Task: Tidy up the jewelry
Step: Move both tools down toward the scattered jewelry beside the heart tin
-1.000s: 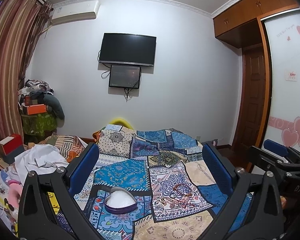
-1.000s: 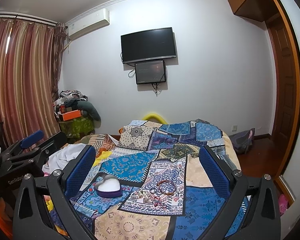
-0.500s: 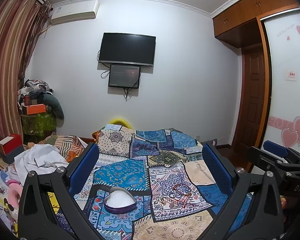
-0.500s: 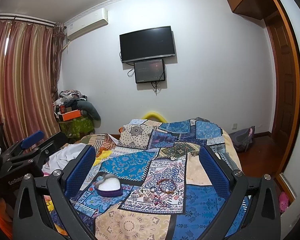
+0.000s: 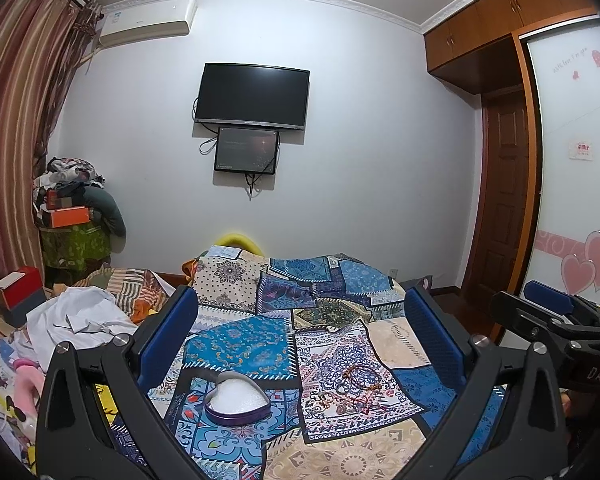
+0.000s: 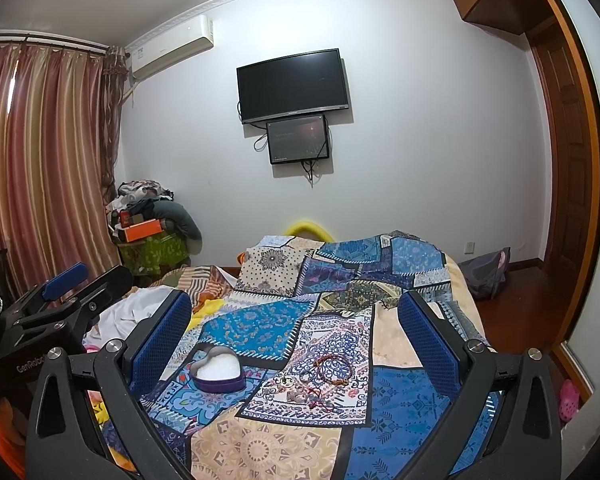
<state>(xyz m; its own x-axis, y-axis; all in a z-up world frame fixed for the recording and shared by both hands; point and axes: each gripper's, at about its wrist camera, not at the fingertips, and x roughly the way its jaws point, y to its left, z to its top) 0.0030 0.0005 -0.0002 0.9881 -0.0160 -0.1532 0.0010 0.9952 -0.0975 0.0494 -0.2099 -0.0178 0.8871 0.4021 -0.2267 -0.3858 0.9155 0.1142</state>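
Note:
A purple heart-shaped box (image 5: pixel 237 399) with white lining lies open on the patchwork bedspread (image 5: pixel 240 344); it also shows in the right wrist view (image 6: pixel 218 372). To its right lies a small pile of bracelets and rings (image 5: pixel 354 382), which shows in the right wrist view too (image 6: pixel 322 380). My left gripper (image 5: pixel 300 336) is open and empty, held above the bed short of both. My right gripper (image 6: pixel 296 340) is open and empty too, beside the left one. Each gripper shows at the edge of the other's view.
White cloth and striped fabric (image 5: pixel 80 316) lie at the bed's left side. A pile of clothes and an orange box (image 5: pixel 70 216) stand in the far left corner. A TV (image 5: pixel 252 94) hangs on the far wall. A wooden door (image 6: pixel 568 176) is on the right.
Both grippers have drifted only slightly; the view is almost the same. The box and jewelry have not moved.

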